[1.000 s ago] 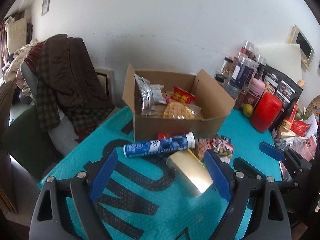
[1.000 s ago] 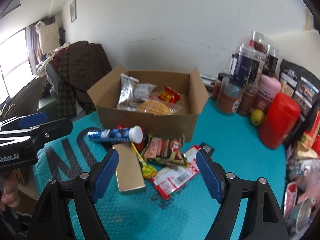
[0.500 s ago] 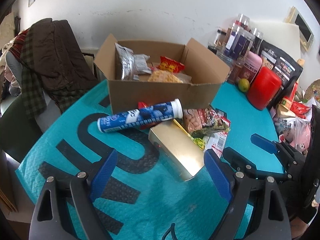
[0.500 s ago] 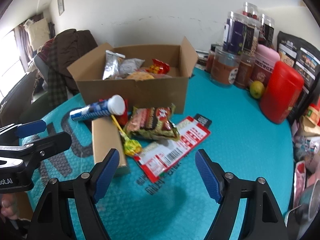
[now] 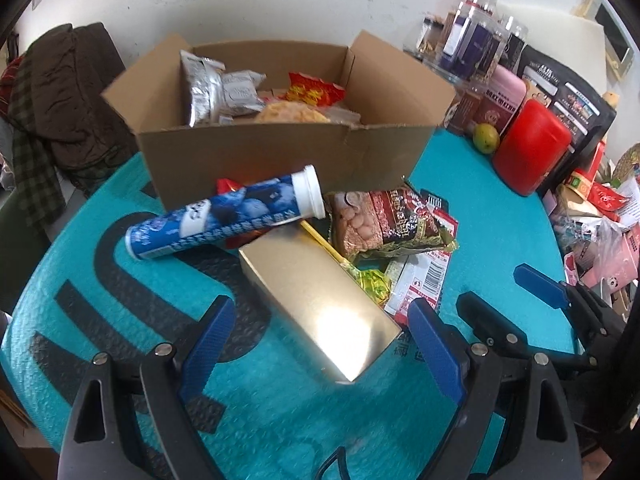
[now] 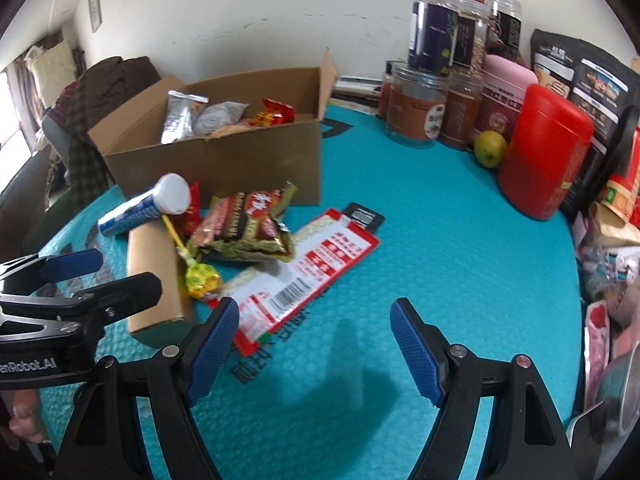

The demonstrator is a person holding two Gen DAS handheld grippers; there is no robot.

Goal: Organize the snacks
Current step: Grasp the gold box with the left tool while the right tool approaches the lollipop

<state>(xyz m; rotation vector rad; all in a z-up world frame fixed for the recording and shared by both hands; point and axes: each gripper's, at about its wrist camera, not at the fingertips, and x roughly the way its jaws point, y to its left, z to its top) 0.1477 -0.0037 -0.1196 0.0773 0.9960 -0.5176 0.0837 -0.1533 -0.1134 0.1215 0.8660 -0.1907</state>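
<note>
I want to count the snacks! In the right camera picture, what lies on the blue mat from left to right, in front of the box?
Blue tube → gold box → yellow lollipop → peanut bag → red-and-white packet.

We note the left gripper [image 5: 320,344] spread wide, empty, above a shiny gold rectangular box [image 5: 316,296]. A blue-and-white capped tube [image 5: 228,216] leans against the open brown cardboard box [image 5: 280,152].
</note>
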